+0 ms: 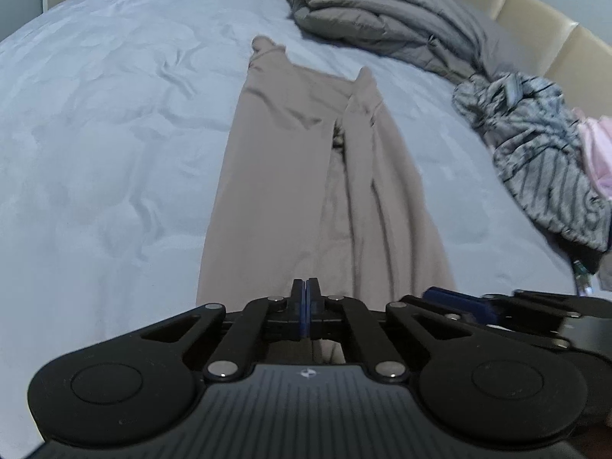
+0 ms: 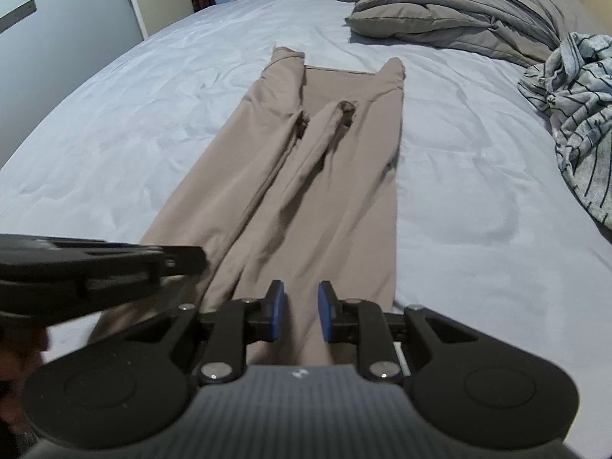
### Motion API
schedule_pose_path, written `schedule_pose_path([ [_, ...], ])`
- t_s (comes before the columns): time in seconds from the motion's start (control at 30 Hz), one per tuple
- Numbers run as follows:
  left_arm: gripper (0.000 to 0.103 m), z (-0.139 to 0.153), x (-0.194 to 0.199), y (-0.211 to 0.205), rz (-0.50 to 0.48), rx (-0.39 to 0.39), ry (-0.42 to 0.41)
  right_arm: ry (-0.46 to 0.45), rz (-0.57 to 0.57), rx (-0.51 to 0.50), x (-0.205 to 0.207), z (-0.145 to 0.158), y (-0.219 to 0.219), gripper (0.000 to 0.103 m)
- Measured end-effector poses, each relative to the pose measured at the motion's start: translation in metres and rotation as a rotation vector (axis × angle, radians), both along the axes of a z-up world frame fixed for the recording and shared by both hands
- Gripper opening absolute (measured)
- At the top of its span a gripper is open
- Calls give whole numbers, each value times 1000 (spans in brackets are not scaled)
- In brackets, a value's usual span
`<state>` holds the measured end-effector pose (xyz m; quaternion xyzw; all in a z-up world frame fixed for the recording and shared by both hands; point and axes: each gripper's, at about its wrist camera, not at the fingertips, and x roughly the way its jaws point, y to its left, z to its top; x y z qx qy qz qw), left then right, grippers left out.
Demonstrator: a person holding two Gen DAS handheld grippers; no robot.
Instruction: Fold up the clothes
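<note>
- Beige garment (image 1: pixel 290 176) lies lengthwise on a pale blue bedsheet (image 1: pixel 95 153), its sides folded in toward the middle, its near hem under both grippers.
- Left gripper (image 1: pixel 305 287) tilts steeply down over the near hem, its blue-padded jaws pressed together; whether cloth is pinched between them cannot be told.
- Right gripper (image 2: pixel 300 292) angles down just beside it, jaws parted, a fold of the garment running between the pads (image 2: pixel 325 298) without either pad clearly pressing it.
- Grey duvet (image 2: pixel 459 11) is piled at the far end; a striped garment (image 2: pixel 581 114) is heaped at the right edge.
</note>
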<state>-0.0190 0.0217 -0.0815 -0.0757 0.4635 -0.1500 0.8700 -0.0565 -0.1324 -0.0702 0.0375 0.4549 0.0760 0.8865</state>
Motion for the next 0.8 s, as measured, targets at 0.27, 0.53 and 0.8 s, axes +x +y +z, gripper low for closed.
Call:
schedule_pose_path([
  [0.27, 0, 13, -4, 1, -58, -72, -34, 2, -24, 4, 4, -6, -4, 22],
  [0.53, 0, 3, -1, -20, -112, 134, -104, -1, -17, 12, 4, -7, -2, 35],
  [0.8, 0, -19, 6, -28, -139, 168, -54, -9, 25, -22, 3, -11, 4, 37],
])
